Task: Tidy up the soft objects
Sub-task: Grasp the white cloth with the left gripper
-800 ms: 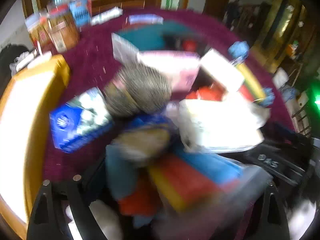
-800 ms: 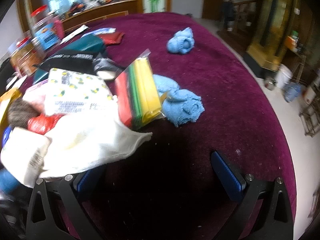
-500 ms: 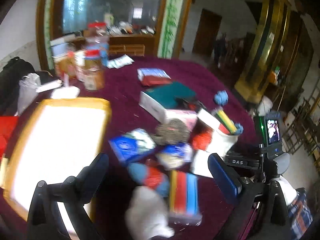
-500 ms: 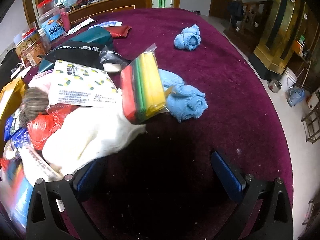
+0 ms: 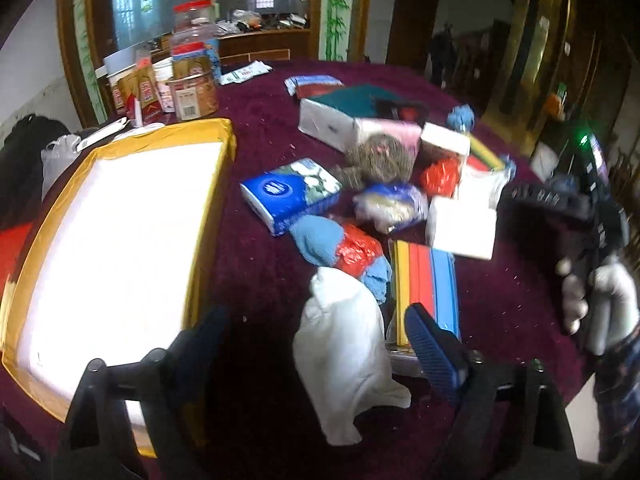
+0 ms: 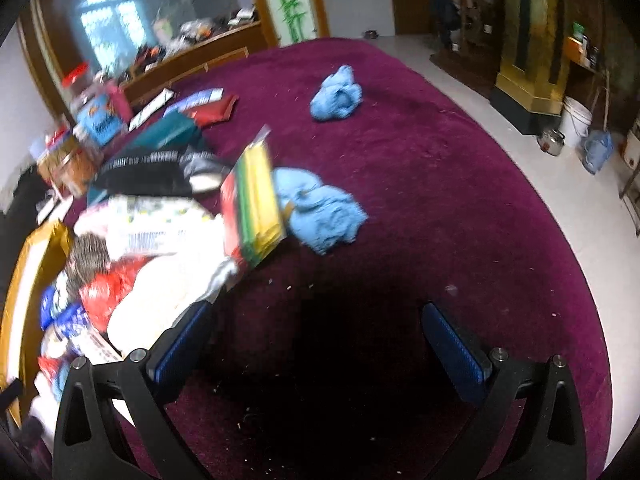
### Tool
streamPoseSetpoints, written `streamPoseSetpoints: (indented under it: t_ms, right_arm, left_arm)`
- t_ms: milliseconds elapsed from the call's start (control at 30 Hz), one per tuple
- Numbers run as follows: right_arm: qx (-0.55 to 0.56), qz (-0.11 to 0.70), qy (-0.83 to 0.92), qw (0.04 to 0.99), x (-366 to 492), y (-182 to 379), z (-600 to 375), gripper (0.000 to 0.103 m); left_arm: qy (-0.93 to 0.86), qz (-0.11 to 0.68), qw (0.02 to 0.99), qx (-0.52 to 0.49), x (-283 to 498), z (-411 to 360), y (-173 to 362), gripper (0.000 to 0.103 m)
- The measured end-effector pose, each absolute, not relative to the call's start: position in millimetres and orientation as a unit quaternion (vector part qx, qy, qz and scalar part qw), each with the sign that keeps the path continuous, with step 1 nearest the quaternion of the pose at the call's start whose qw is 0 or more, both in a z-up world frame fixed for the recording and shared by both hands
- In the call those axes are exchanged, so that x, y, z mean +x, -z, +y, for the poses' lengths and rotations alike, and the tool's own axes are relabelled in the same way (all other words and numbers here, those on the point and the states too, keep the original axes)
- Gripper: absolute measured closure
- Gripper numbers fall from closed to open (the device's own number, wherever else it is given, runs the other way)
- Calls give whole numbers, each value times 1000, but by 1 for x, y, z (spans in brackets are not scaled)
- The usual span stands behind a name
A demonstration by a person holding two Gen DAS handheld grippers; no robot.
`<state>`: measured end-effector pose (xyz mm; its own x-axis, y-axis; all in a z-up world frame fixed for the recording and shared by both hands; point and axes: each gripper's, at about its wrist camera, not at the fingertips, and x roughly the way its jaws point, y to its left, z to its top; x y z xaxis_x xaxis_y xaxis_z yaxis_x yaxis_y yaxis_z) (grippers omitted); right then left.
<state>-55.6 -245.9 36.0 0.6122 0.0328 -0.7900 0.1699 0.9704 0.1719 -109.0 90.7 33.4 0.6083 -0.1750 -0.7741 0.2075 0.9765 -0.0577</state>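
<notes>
Maroon cloth (image 5: 260,280) carries a yellow tray (image 5: 208,216) at nine o'clock and, between the wide, empty left gripper (image 5: 316,344) fingers, a white rag (image 5: 340,344) lying lengthwise toward twelve, while the right gripper (image 6: 316,340), fully spread, holds nothing, farther off.

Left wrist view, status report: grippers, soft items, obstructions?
Left gripper open, white cloth between fingers, ungripped. Right gripper open, empty. Yellow-rimmed tray bare. Striped packet crowds the cloth.

Tray (image 5: 208,200) left of tissue pack (image 5: 290,196)
</notes>
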Motion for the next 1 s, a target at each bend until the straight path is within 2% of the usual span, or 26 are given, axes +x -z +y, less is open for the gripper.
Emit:
streamPoseSetpoints:
  t_ms: [33,67,100,133,267,300,433,600,700,800,833,1000]
  right_arm:
    - [119,432,40,893,-57,-38,-247,0]
    - [120,425,44,896,-59,-40,-247,0]
    - [120,419,48,899,-60,-42,-247,0]
    - [120,413,50,901,-60,-44,-247,0]
    - [124,395,58,908,-65,-50,-249,0]
    - [123,389,61,911,-66,-52,-248,0]
    - [105,352,63,928,-86,-71,-244,2]
    - [49,251,-27,966,-147,-130,-198,0]
    - [13,285,-79,955,-145,-133,-172,0]
    - [2,305,-95,947,-141,-128,-160,0]
    - [-1,314,-100,944,-138,-125,-156,0]
    - [-3,360,-129,924,-127,-104,-144,0]
  left_arm:
    - [106,434,894,27,-107,86,-29,29]
    - [105,438,892,30,-106,84,-30,36]
    - [105,447,888,34,-104,81,-26,51]
    - [107,464,879,32,-100,79,-20,61]
    - [121,483,867,5,-95,85,-10,61]
    - [122,482,867,7,-94,85,-9,61]
    - [127,481,868,6,-92,82,-5,36]
    - [134,467,874,35,-99,68,-4,26]
    - [131,463,876,37,-100,66,-5,20]
    - [136,461,876,33,-102,67,-4,4]
    - [133,461,877,37,-103,67,-2,2]
    - [138,456,878,51,-107,66,1,4]
